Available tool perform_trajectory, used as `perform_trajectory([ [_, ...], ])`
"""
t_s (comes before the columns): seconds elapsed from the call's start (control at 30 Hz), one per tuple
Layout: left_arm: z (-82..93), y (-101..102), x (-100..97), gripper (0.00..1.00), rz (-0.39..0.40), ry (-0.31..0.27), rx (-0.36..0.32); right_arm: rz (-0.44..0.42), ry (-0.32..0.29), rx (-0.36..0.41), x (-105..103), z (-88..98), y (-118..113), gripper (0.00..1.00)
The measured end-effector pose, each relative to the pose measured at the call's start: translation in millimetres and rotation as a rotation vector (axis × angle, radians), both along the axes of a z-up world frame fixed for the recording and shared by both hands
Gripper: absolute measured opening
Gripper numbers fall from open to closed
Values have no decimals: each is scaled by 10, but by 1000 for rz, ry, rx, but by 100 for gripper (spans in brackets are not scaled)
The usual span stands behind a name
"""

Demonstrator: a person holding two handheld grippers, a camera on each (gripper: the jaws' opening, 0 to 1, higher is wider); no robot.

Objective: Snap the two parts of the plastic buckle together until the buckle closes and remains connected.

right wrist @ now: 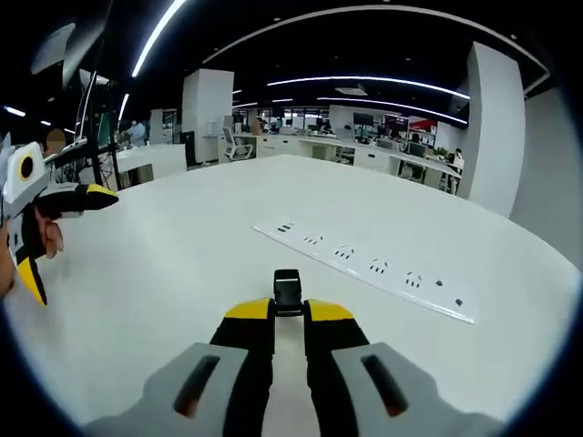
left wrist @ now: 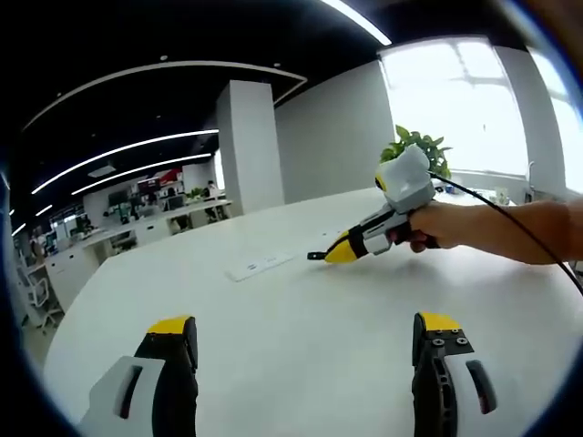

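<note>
Step in hand: you have one buckle piece gripped and lifted; the joining has not begun, by my reading.
Right gripper (right wrist: 289,314): its jaws are nearly together, pinched on the black buckle piece (right wrist: 288,291), which pokes out past the yellow tips toward 12 o'clock in the right gripper view.
Left gripper (left wrist: 305,337): jaws stand wide apart with only bare white table (left wrist: 301,300) between them; it holds nothing.
Buckle look: small, black, squarish plastic with a slot near its top; detail is too small to say whether this is the pronged half or the socket half, or whether it is already joined.
Where it sits: at the right gripper's tips, above the table, with the white power strip (right wrist: 364,269) lying beyond it toward 1 o'clock.
Other view: in the left gripper view your hand (left wrist: 437,228) holds the right gripper at 2 o'clock, tips low over the table.
Next move: I cannot see a mating half; find it, then bring your left gripper to it and line both up squarely.
</note>
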State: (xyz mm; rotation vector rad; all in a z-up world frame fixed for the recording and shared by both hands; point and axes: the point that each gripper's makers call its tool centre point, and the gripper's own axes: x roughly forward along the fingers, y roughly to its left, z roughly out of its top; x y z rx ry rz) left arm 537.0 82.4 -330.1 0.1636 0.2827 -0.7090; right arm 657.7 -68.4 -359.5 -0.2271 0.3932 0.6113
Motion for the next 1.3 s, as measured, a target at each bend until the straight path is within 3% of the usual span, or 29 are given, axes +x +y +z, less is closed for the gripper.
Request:
perform_trajectory([
  [0.43,-25,-6,-107,99,-6,1,6,-14,18,-45,125,-43,-60,11],
  [0.67,-40,-3,-117,99,-5,4,8,20,43,3,205,-8,-11,11],
  [1.3,-84,-25,-110,99,-7,13,12,71,74,-30,184,-159,9,11],
])
